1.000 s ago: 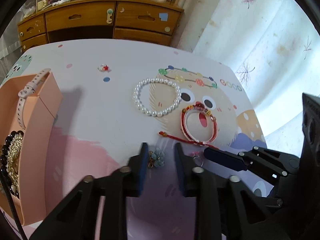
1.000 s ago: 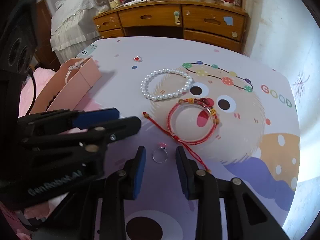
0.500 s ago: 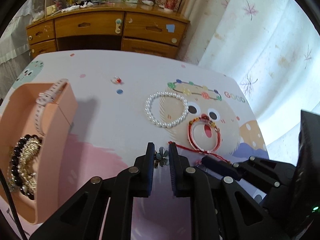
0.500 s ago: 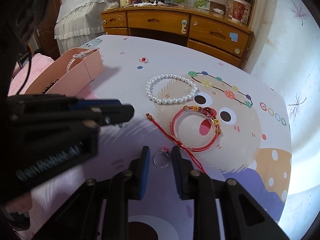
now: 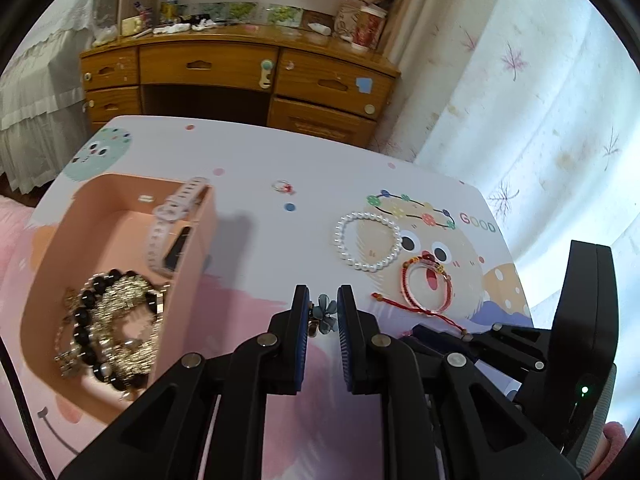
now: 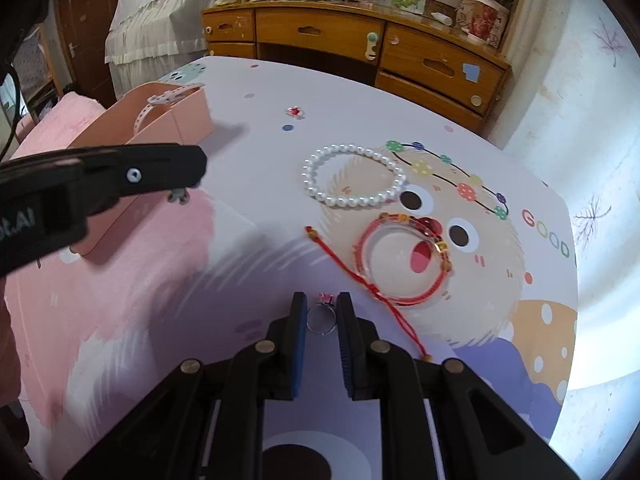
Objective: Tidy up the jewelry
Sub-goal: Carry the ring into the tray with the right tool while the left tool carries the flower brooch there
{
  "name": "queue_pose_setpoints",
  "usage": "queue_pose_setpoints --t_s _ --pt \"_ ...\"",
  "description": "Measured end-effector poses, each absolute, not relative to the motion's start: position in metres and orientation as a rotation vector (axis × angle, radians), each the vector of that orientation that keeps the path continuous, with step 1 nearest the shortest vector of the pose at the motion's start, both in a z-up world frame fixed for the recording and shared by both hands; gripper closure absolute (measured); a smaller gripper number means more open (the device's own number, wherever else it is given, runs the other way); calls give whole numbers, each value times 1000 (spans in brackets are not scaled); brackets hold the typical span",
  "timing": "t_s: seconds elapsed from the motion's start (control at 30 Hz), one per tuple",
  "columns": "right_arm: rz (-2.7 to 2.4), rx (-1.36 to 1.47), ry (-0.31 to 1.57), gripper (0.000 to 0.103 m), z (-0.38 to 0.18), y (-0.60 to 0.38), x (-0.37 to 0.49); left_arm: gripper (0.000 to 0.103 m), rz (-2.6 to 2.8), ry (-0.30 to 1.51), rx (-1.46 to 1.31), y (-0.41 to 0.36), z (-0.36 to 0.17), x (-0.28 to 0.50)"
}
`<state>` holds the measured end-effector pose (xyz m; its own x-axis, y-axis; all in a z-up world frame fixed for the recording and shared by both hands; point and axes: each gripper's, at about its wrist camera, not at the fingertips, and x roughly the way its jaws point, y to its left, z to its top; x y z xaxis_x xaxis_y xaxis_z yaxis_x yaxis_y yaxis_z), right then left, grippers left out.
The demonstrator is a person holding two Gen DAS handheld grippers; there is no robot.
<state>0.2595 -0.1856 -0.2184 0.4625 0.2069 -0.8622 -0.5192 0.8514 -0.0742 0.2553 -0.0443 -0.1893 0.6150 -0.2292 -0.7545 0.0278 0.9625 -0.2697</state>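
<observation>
From the left wrist camera, the left gripper [image 5: 323, 314] is pinching a small blue flower ornament [image 5: 325, 315] between its nearly closed blue pads, carrying it clear of the table [image 5: 256, 248]. The piece is looking light and delicate, with thin petals that could bend, so a gentle pinch across its middle seems the right hold. To the left, the pink box [image 5: 188, 280] is sitting open, already holding a dark bead bracelet [image 5: 86, 320], a gold chain [image 5: 120, 300] and a pale watch strap [image 5: 172, 216] draped over its divider. A pearl bracelet [image 5: 368, 240] and a red cord bracelet [image 5: 426, 290] are lying on the printed bear, and a tiny red ring [image 5: 283, 187] is sitting farther back. On the table print the word "GOOD" is reading clearly near the right edge.

From the right wrist camera, the right gripper [image 6: 322, 318] is pressing its pads against the two sides of a thin silver ring [image 6: 320, 318] with a pink stone, which is resting on the table. The ring is looking stiff, smooth and slippery, likely to skate or pop out, so squeezing across its band is probably safest. The red cord bracelet [image 6: 402, 260] is lying just beside it, its loose tail running close to the right finger, and it could snag. The left gripper [image 6: 160, 170] is crossing the view with the ornament dangling beneath its tip. Its side is showing partial white lettering ending in "t.AI"
</observation>
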Motion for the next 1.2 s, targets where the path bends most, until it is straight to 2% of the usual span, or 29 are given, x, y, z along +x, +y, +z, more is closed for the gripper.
queue_pose_setpoints --t_s 0.4,1.07,1.13,1.2 --pt "544 -391 978 97 -204 -133 240 91 -60 836 -315 26 -167 228" --pt "689 -220 906 97 -135 -31 225 91 -44 824 -306 130 -147 220" --pt "700 -188 902 96 -131 -26 225 91 -55 836 -307 136 -146 222" --pt "732 -146 944 88 -133 -20 228 89 -71 853 -313 139 -146 226"
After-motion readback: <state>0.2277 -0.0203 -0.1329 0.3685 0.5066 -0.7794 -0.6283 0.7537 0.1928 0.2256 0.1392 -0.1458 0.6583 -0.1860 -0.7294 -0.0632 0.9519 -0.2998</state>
